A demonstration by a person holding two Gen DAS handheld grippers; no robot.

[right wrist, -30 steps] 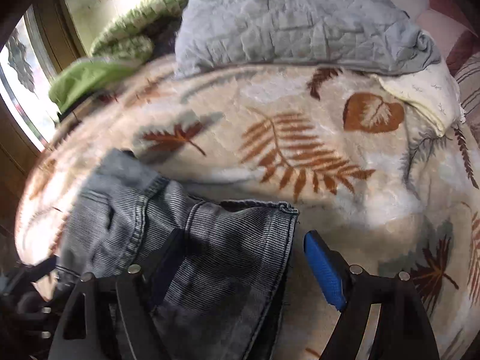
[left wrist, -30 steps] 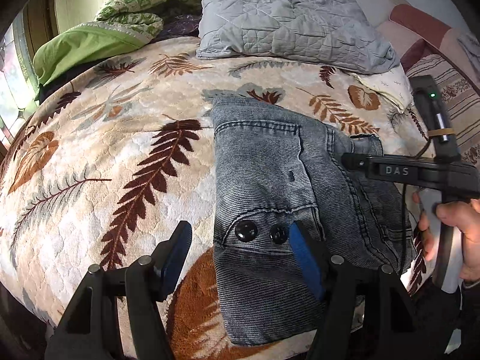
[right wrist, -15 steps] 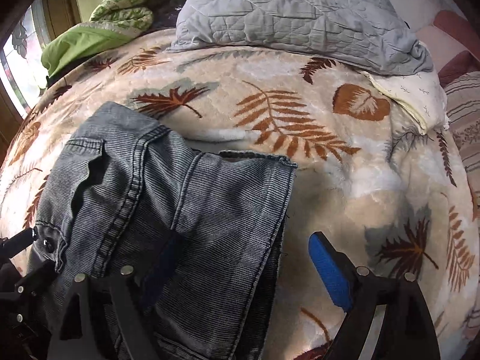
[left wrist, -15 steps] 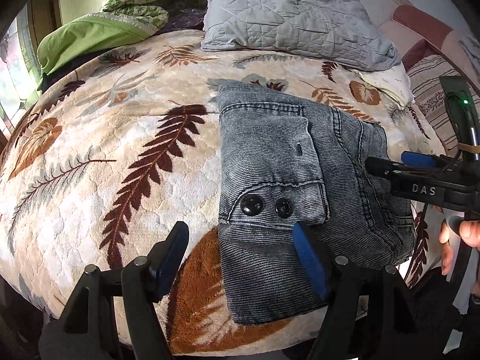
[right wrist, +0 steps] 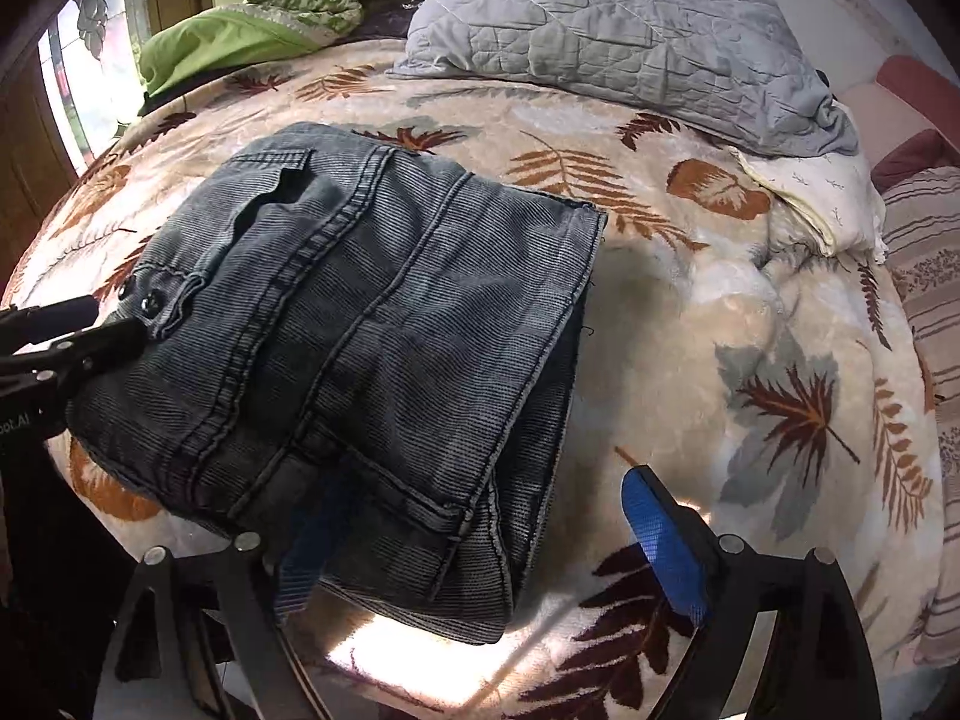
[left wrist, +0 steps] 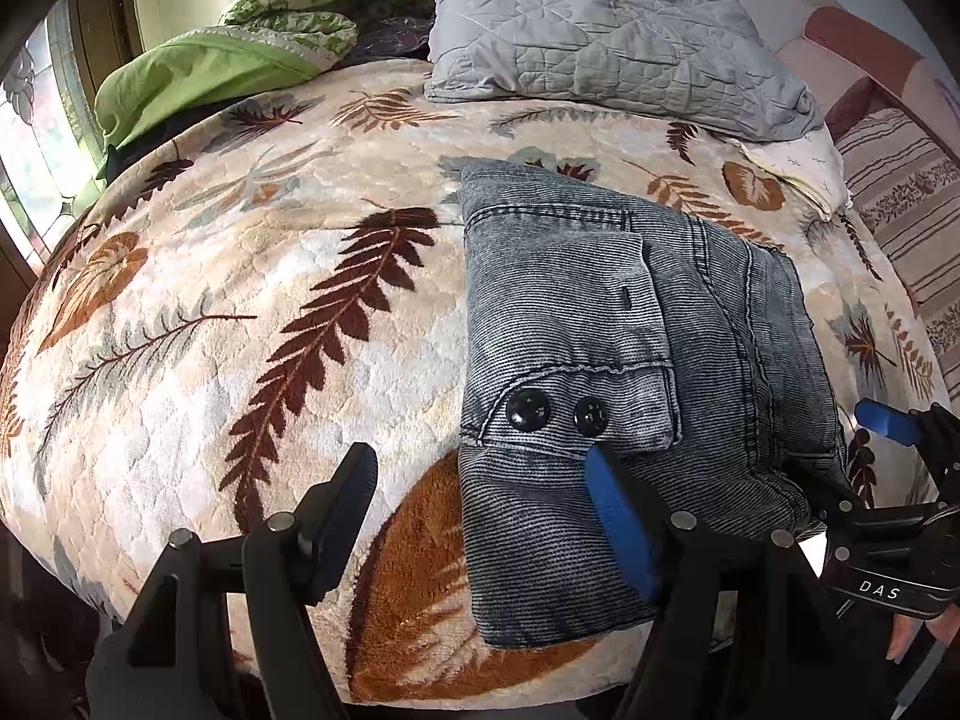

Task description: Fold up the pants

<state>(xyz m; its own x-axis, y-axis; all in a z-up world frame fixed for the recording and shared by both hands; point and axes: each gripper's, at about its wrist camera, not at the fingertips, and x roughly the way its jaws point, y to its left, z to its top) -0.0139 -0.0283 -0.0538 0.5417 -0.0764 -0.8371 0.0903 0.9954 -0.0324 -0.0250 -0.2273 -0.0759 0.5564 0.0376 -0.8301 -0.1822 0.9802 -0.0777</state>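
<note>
Right wrist | right hand-held gripper (right wrist: 486,546) opening, released, straddling folded pants (right wrist: 360,330) edge | left hand-held gripper (left wrist: 480,510) released

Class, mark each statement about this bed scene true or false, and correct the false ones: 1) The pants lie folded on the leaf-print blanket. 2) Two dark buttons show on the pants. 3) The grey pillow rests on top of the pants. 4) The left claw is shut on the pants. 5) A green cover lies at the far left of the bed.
1) True: the pants lie folded into a compact stack on the blanket.
2) True: the buttons sit side by side.
3) False: the pillow lies beyond the pants, apart from them.
4) False: the left claw is open, gripping nothing.
5) True: the green cover lies there.
</note>
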